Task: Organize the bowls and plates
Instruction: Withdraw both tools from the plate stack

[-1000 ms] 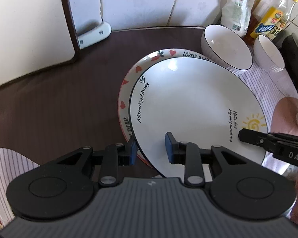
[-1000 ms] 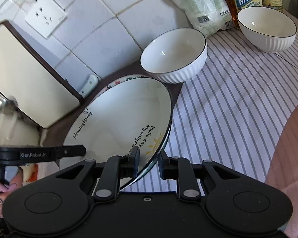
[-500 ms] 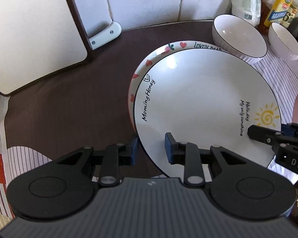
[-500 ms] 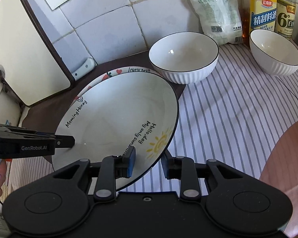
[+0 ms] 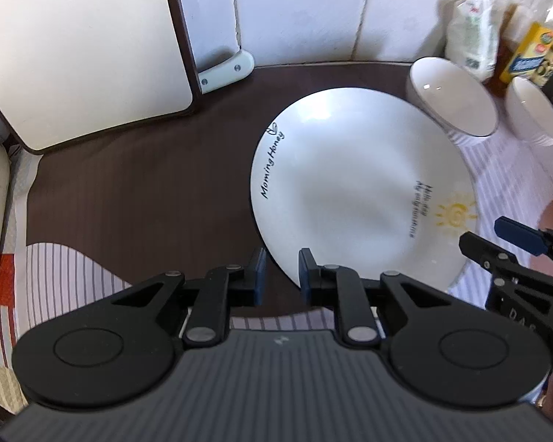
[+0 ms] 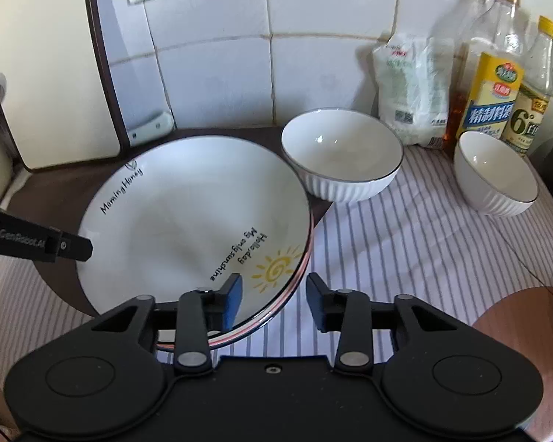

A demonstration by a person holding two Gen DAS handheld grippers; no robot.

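Noting white cutting board (image 6: 48,84) with brown rim, propped upright against the tiled wall, far left. Seeing a brown mat (image 5: 129,191) spread below it and a striped cloth (image 6: 405,239) covering the counter to the right.

Recording the white "Morning Honey" plate (image 6: 188,221) lying flat, mostly on the mat, right edge over the striped cloth. Stacked directly on a second plate (image 6: 308,254); only a pink rim line of that one visible along the right and near edge.

Logging two white ribbed bowls upright on the counter: larger bowl (image 6: 341,158) just beyond the plates' far right edge, smaller bowl (image 6: 494,180) well to the right on the cloth.

Placing a plastic bag (image 6: 409,88) and two bottles (image 6: 492,84) against the far wall behind the bowls.

Left gripper (image 5: 281,274): fingers spread, at the plates' near left rim, pinching nothing. Right gripper (image 6: 276,300): fingers spread wide, straddling the near right rim, not pressed onto it.
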